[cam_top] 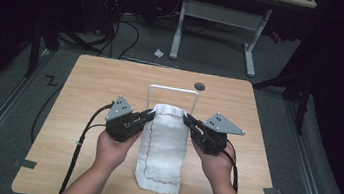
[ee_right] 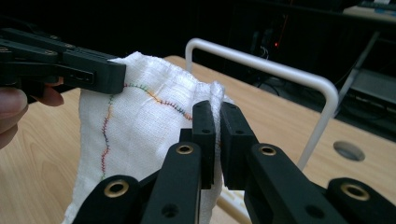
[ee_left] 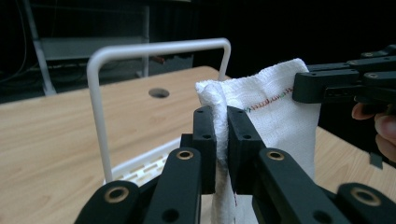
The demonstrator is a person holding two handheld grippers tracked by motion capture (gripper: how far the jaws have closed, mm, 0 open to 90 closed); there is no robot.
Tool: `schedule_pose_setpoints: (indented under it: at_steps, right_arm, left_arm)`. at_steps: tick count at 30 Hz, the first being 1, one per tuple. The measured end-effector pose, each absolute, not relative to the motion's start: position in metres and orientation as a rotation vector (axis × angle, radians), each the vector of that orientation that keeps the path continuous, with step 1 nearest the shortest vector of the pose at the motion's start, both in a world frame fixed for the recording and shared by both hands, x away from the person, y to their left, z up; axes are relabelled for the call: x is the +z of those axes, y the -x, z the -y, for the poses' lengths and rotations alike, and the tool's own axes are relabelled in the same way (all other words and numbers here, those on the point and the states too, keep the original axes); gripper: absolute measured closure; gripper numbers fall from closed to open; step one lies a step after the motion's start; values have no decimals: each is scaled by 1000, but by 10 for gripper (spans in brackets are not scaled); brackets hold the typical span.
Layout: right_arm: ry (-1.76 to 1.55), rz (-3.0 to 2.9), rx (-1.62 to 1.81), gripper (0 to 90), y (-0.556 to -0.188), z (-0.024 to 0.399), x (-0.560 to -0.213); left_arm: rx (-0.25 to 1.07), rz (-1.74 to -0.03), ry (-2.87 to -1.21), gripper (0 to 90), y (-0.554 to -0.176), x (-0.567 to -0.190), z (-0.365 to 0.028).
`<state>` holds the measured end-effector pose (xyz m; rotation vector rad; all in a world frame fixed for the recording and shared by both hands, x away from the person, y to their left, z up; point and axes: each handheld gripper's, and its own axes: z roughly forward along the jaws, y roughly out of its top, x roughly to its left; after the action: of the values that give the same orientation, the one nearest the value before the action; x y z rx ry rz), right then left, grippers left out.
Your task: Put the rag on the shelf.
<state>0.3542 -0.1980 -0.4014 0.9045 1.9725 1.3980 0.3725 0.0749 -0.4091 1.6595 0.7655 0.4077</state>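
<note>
We hold the towel (cam_top: 166, 146) mid-frame, left gripper (cam_top: 150, 116) and right gripper (cam_top: 188, 120) jaws clamping its top corners; next, drape it over the rack (cam_top: 173, 90) behind.

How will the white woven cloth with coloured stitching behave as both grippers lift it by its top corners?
Probably floppy: the white woven cloth with coloured stitching hangs limp, bunching at the left gripper and the right gripper. Likely light, since two corner pinches carry it. Its lower end seemingly drags on the wooden table.

Towel (cam_top: 165, 146) hides the white rack's (cam_top: 173, 89) base.
</note>
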Motion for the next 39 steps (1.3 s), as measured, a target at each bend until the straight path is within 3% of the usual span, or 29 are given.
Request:
schedule_pose_setpoints:
  at_steps: [22, 39]
  right_arm:
    - [-820, -1813, 1486, 863, -363, 204, -331]
    - [-862, -1774, 1492, 864, -400, 208, -299]
  left_arm:
    - [527, -642, -1596, 836, -386, -332, -74]
    - [576, -641, -1591, 836, -428, -308, -69]
